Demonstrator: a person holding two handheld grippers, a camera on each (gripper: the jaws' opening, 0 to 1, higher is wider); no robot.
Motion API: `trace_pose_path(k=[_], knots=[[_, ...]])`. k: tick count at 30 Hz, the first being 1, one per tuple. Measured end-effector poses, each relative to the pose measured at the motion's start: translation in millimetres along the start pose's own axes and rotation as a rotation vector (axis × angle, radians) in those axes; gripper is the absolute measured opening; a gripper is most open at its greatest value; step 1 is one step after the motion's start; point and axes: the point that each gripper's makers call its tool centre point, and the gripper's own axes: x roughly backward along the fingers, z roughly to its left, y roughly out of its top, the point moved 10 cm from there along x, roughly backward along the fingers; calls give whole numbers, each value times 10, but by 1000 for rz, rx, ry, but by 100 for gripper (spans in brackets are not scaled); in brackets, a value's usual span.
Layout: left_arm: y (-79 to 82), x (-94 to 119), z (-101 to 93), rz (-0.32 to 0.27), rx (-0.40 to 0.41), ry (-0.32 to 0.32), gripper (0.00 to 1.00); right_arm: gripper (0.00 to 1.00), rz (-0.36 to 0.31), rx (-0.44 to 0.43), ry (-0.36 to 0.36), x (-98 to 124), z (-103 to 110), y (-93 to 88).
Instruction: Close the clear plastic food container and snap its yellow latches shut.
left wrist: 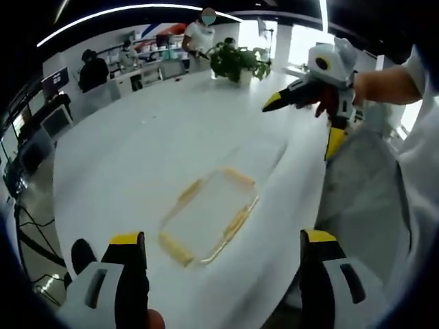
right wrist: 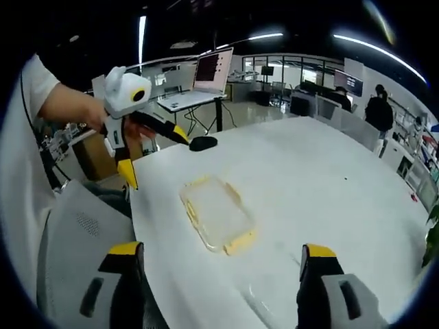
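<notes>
A clear plastic food container (left wrist: pixel 209 216) with yellow latches (left wrist: pixel 176 249) along its edges lies flat on the white table (left wrist: pixel 137 157). My left gripper (left wrist: pixel 223 237) hovers just short of it, open and holding nothing. In the left gripper view, my right gripper (left wrist: pixel 304 123) is held in a hand beyond the container, open and above the table. In the right gripper view the container (right wrist: pixel 216 214) sits ahead of my right gripper (right wrist: pixel 221 250). My left gripper (right wrist: pixel 157 159) hangs open beyond it at the table's edge. A faint clear outline (left wrist: pixel 264 154) lies beside the container; I cannot tell what it is.
A potted plant (left wrist: pixel 236 62) stands at the table's far end, with people and desks behind it. A black oval object (right wrist: pixel 203 143) lies on the table near a laptop (right wrist: pixel 212 68) on a stand. The person's grey clothing (right wrist: pixel 75 226) lies along the near table edge.
</notes>
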Motion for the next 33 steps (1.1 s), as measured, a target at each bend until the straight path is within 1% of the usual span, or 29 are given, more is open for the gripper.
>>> trace_pose_path(k=[1, 6, 9, 12, 15, 19, 25, 31, 33], knots=[[-7, -4, 20, -2, 1, -3, 91, 90, 2, 7, -1, -5, -2, 2], [-7, -12, 53, -1, -4, -8, 91, 90, 15, -8, 10, -52, -8, 5], [-5, -19, 66, -2, -3, -13, 91, 90, 11, -7, 16, -65, -2, 15], [-11, -35, 84, 8, -10, -25, 88, 90, 17, -4, 24, -97, -4, 15], [-16, -56, 103, 17, -14, -30, 89, 90, 26, 6, 34, -144, -5, 19], [-37, -102, 149, 42, -60, -40, 89, 90, 32, 17, 46, -188, -13, 28], [-45, -174, 214, 67, -98, -64, 90, 90, 45, 41, 58, -240, -49, 39], [-52, -230, 285, 106, -167, -99, 90, 91, 68, 81, 65, -296, -122, 58], [-61, -253, 315, 124, -211, -113, 90, 91, 83, 98, 71, -323, -146, 54]])
